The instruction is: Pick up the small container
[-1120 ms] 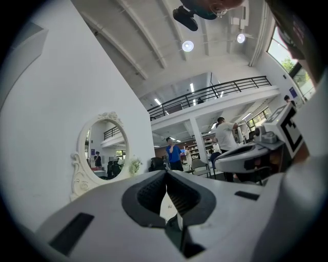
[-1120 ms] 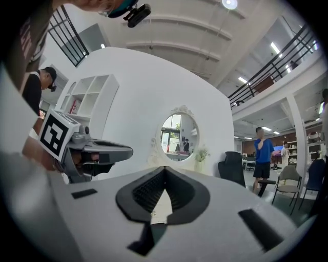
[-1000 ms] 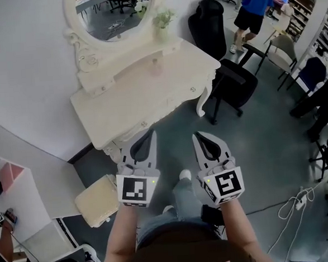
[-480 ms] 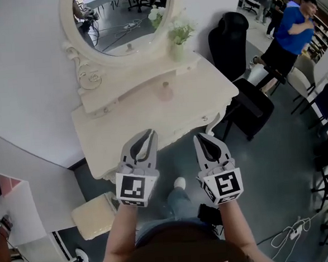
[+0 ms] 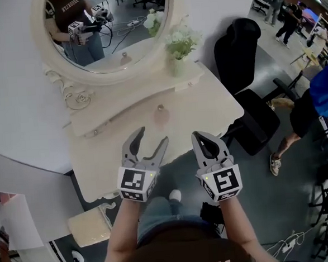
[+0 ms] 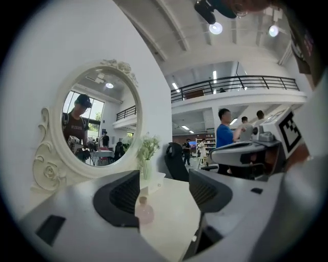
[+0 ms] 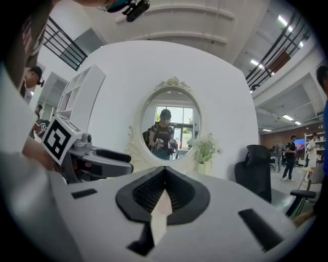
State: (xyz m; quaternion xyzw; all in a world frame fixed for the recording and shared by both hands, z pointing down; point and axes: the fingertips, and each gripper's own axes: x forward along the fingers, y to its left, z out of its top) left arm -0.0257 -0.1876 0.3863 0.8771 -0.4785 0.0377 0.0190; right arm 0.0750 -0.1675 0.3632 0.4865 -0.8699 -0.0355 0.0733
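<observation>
The left gripper (image 5: 153, 135) is opening, empty; it should center its jaws around the small pink container (image 5: 161, 116) mid-frame on the desk (image 5: 106, 151). The right gripper (image 5: 202, 137) is closed.

At the dressing table's (image 5: 210, 105) near edge, my left gripper's (image 5: 153, 135) empty jaws are opening; my right gripper's (image 5: 201, 136) are closed.

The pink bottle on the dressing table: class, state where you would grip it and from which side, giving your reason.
Grip the bottle round its wide body, below the narrow neck, coming in level from the table's front edge. It stands upright with both flanks free, so a jaw fits on each side. The left tongs, jaws opening and empty, face it.
</observation>
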